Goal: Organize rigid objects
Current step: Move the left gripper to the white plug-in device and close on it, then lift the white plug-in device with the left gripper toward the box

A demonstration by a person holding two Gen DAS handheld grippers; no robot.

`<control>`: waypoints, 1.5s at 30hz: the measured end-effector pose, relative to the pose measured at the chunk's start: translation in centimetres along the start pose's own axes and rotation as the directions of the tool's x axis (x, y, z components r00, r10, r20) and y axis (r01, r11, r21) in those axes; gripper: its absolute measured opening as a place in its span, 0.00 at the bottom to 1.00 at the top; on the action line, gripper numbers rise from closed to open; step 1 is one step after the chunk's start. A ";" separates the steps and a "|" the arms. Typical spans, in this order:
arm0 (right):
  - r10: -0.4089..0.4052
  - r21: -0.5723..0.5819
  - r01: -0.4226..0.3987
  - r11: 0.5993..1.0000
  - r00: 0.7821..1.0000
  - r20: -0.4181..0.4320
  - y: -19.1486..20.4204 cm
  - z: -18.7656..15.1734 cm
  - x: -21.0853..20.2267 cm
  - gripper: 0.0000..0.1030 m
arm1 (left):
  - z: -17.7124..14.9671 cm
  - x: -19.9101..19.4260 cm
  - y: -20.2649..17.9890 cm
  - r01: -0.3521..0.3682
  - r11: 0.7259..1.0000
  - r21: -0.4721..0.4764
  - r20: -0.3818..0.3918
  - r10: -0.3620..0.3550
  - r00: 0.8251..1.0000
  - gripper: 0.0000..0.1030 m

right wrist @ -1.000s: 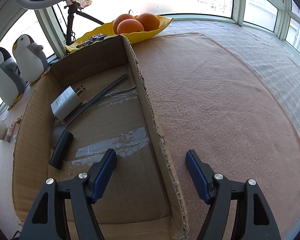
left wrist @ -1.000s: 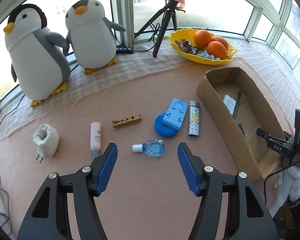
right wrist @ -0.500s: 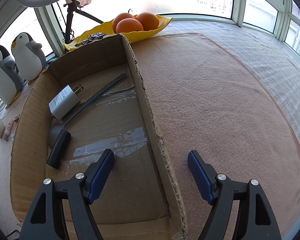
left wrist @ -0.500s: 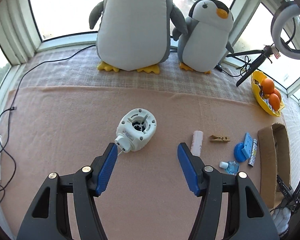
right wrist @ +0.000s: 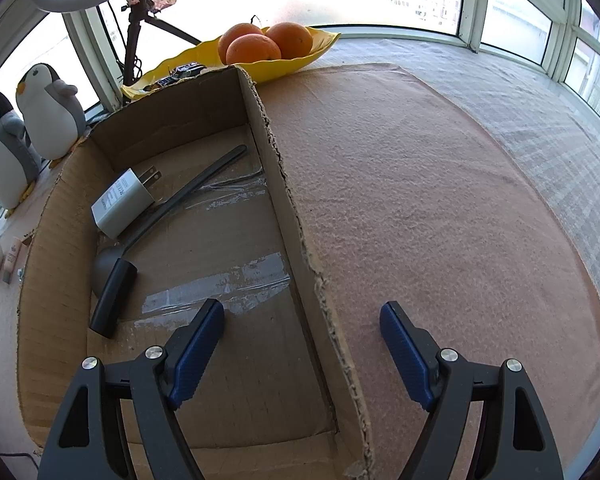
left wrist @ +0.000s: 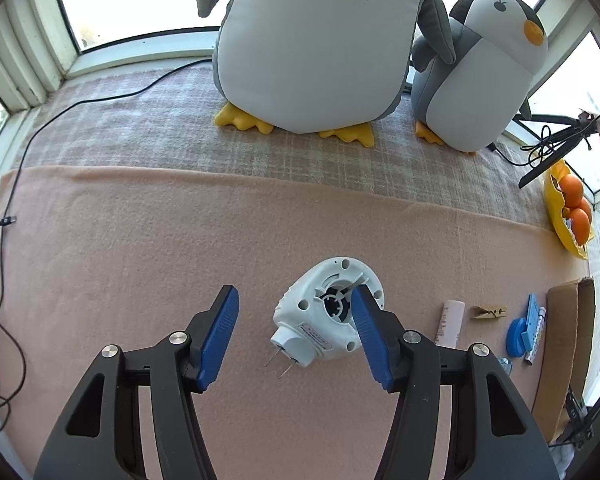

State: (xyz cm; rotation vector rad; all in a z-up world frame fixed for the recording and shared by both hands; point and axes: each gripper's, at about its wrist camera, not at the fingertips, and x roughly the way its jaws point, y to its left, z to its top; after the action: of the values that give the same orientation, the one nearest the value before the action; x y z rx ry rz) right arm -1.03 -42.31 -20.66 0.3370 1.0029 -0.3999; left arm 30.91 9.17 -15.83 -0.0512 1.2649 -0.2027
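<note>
- My left gripper [left wrist: 295,338] is closing, not yet clamped; white plug-in device [left wrist: 325,312] between its jaws, against the right pad.
- My right gripper [right wrist: 302,350] is opening, empty, straddling the cardboard box [right wrist: 296,216] wall.

Plug-in device [left wrist: 327,314] is seen lying between the fingers of the left gripper [left wrist: 296,336], nearer its right finger, prongs toward the camera. Two plush penguins [left wrist: 320,40] are placed ahead of it. A tube [left wrist: 450,322] and clothespin [left wrist: 489,312] are found to its right (box edge beyond). The right gripper [right wrist: 302,350] straddles the wall of the cardboard box [right wrist: 296,216]; a charger [right wrist: 126,200] and ladle [right wrist: 172,212] lie inside, ahead-left.
</note>
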 end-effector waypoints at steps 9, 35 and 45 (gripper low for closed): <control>-0.010 -0.001 0.010 1.000 1.000 -0.004 0.1 0.1 0.0 0.76 | -0.1 1.7 0.1 0.005 1.000 0.010 -0.034 -0.005 0.999 0.48; -0.011 0.004 0.011 1.000 1.000 0.001 -0.2 0.1 0.1 0.78 | -1.4 1.2 1.4 0.120 0.990 -0.081 0.022 -0.118 0.993 0.34; -0.015 0.002 0.015 1.000 1.000 0.003 -0.2 0.0 0.1 0.78 | -2.5 0.5 3.1 0.189 0.971 -0.147 0.061 -0.182 0.981 0.32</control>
State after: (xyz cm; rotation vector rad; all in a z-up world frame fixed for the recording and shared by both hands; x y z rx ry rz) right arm -1.10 -42.50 -20.72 0.3310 1.0027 -0.4147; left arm 29.05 12.35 -17.54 -0.3058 1.2264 -0.2642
